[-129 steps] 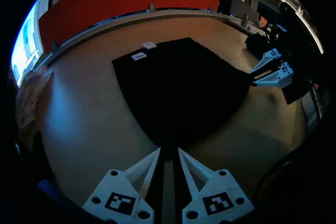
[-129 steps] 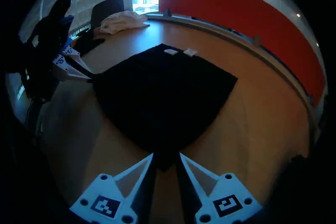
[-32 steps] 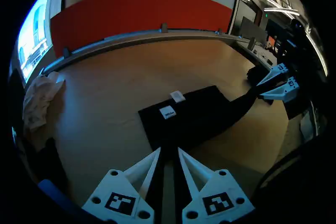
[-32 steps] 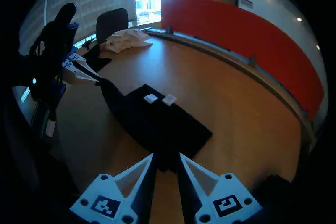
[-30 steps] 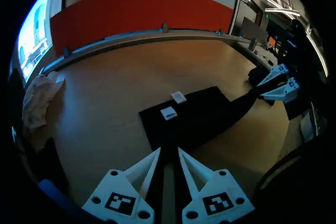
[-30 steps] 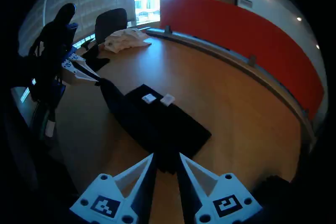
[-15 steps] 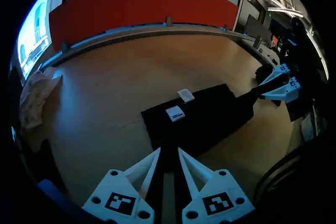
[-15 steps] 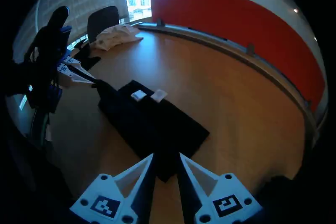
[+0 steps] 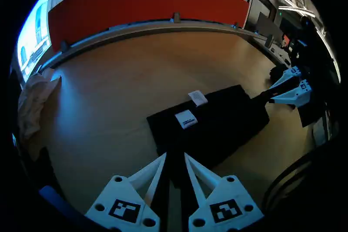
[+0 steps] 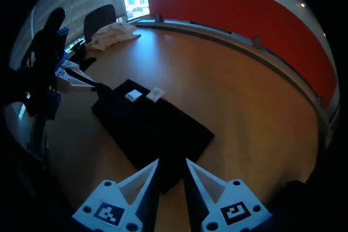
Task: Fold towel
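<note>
Dark towel lies as a folded strip on the counter, its long axis running from the left hand-held gripper to the right hand-held gripper; each pinches one end corner, on the towel's edge away from the red partition, neither nearer.
</note>
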